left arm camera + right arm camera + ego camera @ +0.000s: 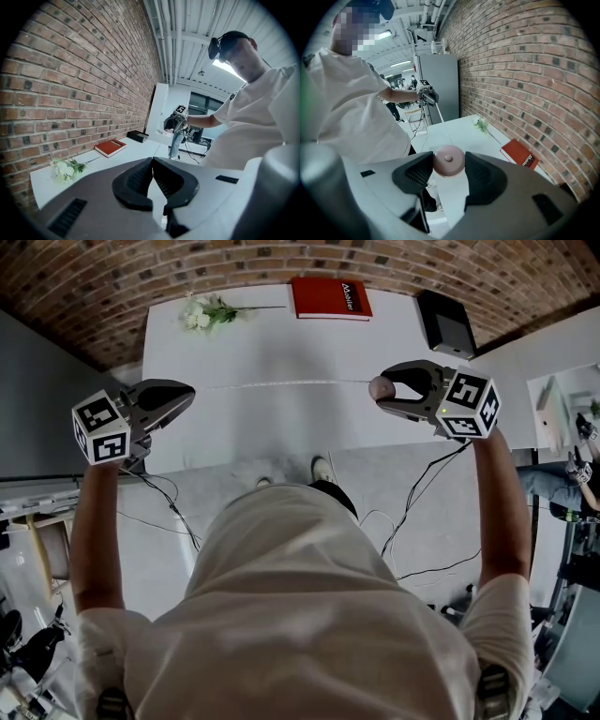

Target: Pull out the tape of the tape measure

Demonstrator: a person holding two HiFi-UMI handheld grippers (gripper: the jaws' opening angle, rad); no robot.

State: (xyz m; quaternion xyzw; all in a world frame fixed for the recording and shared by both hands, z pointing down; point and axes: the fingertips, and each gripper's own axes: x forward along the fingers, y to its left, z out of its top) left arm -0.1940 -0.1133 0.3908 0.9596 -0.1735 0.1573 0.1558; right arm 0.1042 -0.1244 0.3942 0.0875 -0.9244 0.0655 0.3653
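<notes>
Above the white table (281,432), the person is holding both grippers up in the air, well apart, with the tape (281,383) stretching in a thin pale line between them. The right gripper (382,388) is pinching the round pink tape measure (380,387) between its widely spread fingers, one pad pressing on each side of it, as the right gripper view is showing clearly. The left gripper (187,393) is keeping its fingers pressed together at the tip, and the tape is running straight to that tip; the left gripper view itself is not showing the strip between the pads. The tape is hanging over the bare middle of the table, touching nothing else. Along the far edge, against the brick wall (112,277), three things are lying well clear of it: white flowers (208,311) near the far left corner, a red book (330,298) at the middle, and a black box (447,322) at the far right corner. The person's torso is filling the lower part of the head view, and cables (412,493) are trailing from the grippers down past the near edge to the floor. In the right gripper view a grey cabinet (438,84) is standing beyond the table's left end.
</notes>
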